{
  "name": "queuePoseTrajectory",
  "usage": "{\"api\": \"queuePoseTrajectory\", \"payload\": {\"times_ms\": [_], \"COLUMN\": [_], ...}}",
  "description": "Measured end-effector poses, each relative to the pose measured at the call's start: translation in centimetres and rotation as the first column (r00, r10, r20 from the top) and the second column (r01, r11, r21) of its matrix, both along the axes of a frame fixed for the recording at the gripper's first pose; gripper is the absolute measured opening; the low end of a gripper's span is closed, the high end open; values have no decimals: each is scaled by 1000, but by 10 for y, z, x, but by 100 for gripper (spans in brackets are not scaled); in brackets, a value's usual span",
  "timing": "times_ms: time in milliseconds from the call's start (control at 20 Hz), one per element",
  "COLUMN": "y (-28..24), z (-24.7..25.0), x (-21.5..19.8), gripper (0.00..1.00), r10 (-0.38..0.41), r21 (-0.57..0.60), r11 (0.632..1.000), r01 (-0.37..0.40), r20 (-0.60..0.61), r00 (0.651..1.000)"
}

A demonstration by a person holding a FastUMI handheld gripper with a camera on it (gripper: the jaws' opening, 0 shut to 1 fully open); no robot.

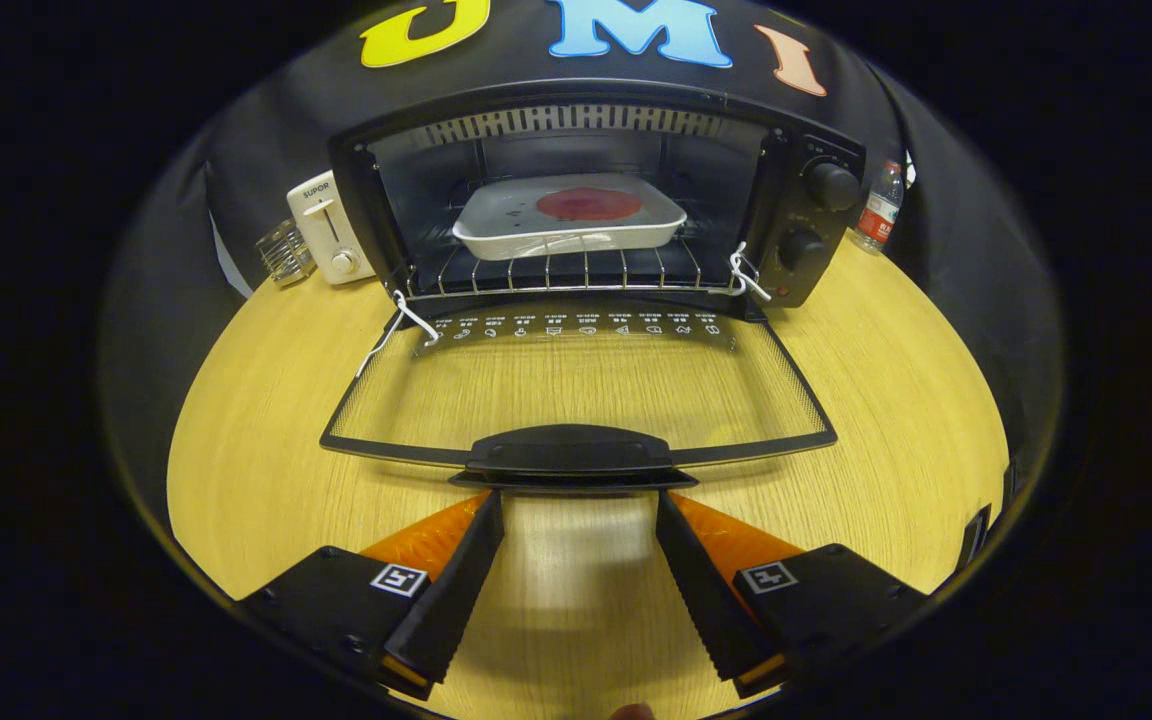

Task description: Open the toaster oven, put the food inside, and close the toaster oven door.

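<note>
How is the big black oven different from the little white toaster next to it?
The toaster oven is black and wide; the toaster is white and narrow. The toaster oven's glass door lies folded down flat, showing a white dish on its rack; the toaster shows no door, just a front lever and knob. Both stand on the wooden table. The gripper is open, fingers just short of the door handle.

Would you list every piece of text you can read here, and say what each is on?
"SUPOR": on the white toaster.
Row of icons and captions on the open oven door: too small to read.
Water bottle label: blurred.
Oven knob markings: illegible.
Gripper open near the door handle.
</note>
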State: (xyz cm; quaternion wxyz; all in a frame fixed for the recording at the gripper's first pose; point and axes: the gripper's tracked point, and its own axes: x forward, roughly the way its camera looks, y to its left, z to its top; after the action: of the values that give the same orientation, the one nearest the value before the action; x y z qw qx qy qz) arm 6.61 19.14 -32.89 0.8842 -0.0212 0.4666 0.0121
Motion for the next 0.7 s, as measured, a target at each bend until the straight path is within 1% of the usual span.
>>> {"api": "queuePoseTrajectory", "payload": {"times_ms": [250, 450, 700], "y": [1, 2, 3], "z": [15, 32, 43], "x": [-2, -2, 1], "gripper": [98, 97, 98], "r10": [-2, -4, -12], "r21": [5, 6, 34], "r11": [1000, 1000, 999], "r01": [2, 3, 8], "r20": [34, 86, 116], "r00": [999, 996, 993]}}
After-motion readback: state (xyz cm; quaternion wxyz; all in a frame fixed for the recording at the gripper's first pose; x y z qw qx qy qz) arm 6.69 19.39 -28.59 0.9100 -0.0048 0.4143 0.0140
